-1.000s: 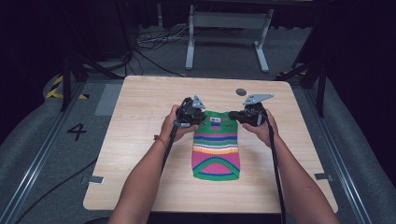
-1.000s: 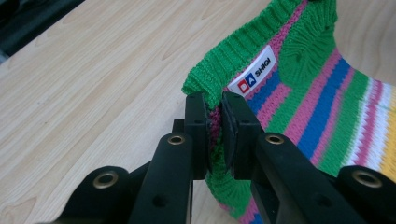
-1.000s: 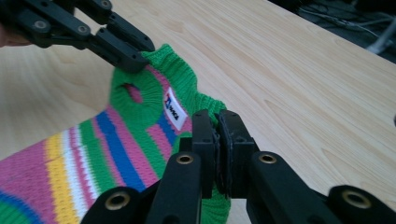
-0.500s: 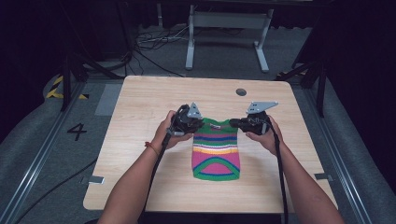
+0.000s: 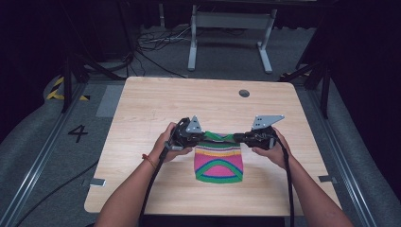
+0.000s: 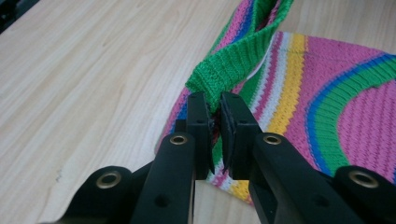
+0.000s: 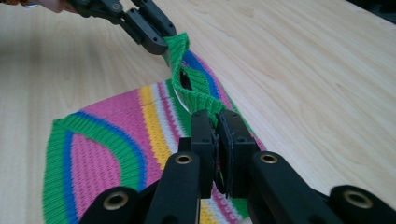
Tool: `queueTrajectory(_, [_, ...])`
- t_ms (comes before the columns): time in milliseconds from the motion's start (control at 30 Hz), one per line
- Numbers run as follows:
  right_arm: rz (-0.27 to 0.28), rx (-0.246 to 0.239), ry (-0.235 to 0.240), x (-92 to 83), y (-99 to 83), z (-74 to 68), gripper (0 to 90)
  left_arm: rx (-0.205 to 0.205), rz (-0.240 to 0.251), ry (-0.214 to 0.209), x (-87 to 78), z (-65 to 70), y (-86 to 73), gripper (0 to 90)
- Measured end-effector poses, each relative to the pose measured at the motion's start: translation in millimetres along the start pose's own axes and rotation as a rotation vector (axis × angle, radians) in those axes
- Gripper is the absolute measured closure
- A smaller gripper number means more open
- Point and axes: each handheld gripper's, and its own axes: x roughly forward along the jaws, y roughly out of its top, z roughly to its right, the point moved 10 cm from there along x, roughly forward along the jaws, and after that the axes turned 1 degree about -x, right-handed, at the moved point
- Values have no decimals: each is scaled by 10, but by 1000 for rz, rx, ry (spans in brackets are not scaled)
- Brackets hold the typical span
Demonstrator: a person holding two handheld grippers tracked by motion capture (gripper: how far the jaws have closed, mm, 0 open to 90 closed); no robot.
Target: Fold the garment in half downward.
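Pale wood-grain table; L claw & R claw each pinching striped knit sweater ribbed green hem.

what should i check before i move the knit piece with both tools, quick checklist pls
1. Left tool shut on the striped knit piece at its green edge: ok.
2. Right tool shut on the same green edge, other end: ok.
3. How deep the fabric sits in either bite: cannot tell.
4. Green edge between the tools pulled flat: not ok, it twists and gapes.
5. Lower part of the knit piece lying flat on the table: ok.
6. Bare table around for moving it: ok.
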Motion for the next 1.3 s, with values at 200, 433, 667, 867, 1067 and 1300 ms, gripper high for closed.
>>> queueTrajectory(200, [-21,-27,30,-23,-89,-173,853,25,5,-23,-45,177,-63,826])
queueTrajectory(433, [-34,-35,64,-69,-196,-366,852,52,-2,-53,-116,370,-141,825])
queueTrajectory(667, [-75,-69,110,-78,-317,-596,850,89,-41,-92,-134,599,-274,823])
queueTrajectory(867, [-110,-68,153,-56,-485,-742,849,95,-78,-131,-83,765,-421,823])
queueTrajectory(1067, [-143,-73,176,-50,-626,-833,847,118,-98,-151,-62,908,-459,811])
queueTrajectory(1300, [-170,-80,167,-93,-728,-846,823,127,-106,-146,-61,979,-497,755])
